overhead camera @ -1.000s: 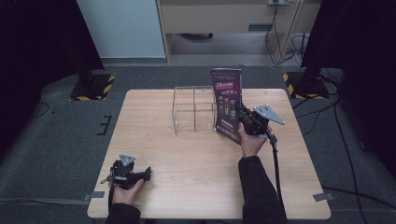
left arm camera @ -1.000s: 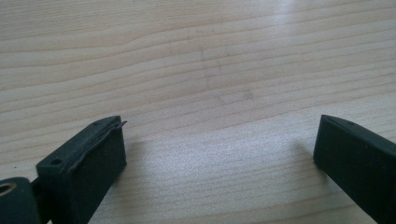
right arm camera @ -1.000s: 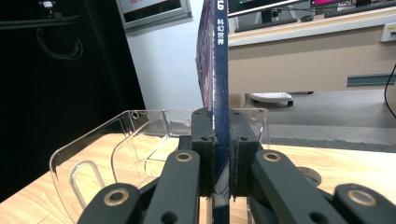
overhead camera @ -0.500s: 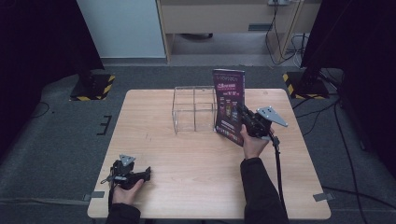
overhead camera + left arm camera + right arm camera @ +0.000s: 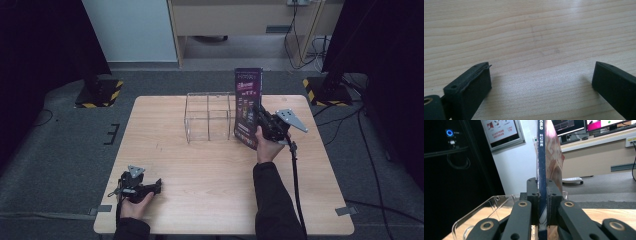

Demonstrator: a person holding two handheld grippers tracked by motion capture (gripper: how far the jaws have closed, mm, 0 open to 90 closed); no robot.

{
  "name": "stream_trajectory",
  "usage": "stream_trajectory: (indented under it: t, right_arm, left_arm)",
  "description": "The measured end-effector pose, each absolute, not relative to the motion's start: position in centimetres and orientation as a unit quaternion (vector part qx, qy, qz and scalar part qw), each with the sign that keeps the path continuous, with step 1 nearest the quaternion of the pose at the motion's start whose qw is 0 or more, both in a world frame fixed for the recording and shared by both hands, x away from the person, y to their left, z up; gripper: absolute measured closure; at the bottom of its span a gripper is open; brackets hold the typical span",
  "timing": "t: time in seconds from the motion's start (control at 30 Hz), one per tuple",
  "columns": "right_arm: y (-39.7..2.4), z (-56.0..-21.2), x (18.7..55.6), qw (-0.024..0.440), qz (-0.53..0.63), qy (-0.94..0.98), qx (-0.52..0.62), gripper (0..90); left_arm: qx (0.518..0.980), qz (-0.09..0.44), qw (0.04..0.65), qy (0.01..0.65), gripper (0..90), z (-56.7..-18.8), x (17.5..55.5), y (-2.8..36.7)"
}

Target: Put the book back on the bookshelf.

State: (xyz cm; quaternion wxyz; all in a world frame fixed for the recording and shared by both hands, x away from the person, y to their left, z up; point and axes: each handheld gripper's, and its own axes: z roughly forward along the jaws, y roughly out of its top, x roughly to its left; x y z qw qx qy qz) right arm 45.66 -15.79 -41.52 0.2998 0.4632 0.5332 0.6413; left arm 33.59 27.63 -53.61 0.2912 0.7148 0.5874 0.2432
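From the high view, the right gripper (image 5: 261,122) holds a purple magazine (image 5: 248,107) upright, just beside the right end of the clear plastic rack (image 5: 209,117) on the table (image 5: 210,190). Judging by this, the pick-up is done and the magazine is not yet inside a compartment. The left gripper (image 5: 156,185) rests in the hand near the table's front left edge, well apart from the work.

The left gripper view shows its jaws wide apart over bare wood, holding nothing.

The right gripper view adds what the overhead misses: both pads (image 5: 552,202) clamp the magazine's spine (image 5: 541,170), and the rack's rounded corner (image 5: 486,207) lies below to the left.
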Motion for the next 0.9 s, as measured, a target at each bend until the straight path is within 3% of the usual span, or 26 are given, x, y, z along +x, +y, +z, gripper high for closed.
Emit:
stream_trajectory:
  t: [0.6, 0.9]
  right_arm:
    - [-14.8, -43.0, 44.3, 0.327, 0.613, 0.556, 0.457, 83.7]
    - [-15.7, -42.3, 44.0, 0.306, 0.569, 0.609, 0.461, 79.5]
  left_arm:
    - [0.715, 0.243, 0.291, 0.588, 1.4, -53.6, 33.6, 27.6]
    - [0.714, 0.244, 0.291, 0.589, 1.3, -53.6, 33.6, 27.6]
